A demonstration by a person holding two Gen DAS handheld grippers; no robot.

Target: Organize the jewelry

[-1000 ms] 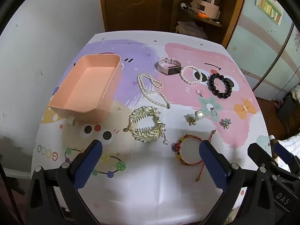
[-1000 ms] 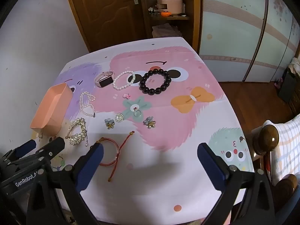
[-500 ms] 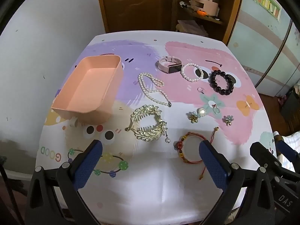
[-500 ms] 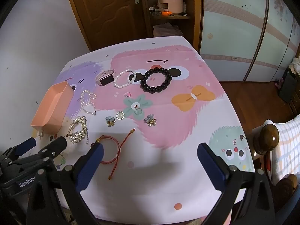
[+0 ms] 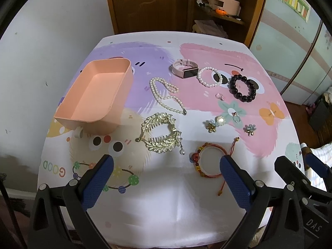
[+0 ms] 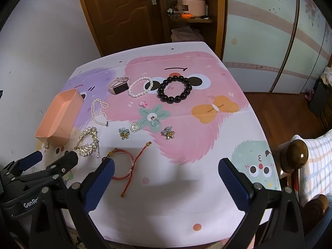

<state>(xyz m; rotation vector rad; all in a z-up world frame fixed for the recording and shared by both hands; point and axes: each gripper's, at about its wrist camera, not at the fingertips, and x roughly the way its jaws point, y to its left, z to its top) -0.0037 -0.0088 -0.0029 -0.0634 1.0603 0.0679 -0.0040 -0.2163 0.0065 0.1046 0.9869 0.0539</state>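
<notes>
The jewelry lies scattered on the table (image 5: 166, 203): a red cord bracelet (image 5: 207, 161) nearest, a gold hair comb (image 5: 160, 132) and pearl necklace (image 5: 166, 95) beside the empty pink box (image 5: 99, 95). Both the left gripper (image 5: 166, 176) and right gripper (image 6: 166, 176) hover with jaws spread, holding nothing. The loose cord could snag, and small earrings (image 5: 211, 125) may slip from the jaws.

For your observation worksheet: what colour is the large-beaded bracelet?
Black bracelet, glossy round beads; clearest in the right wrist view.
</notes>
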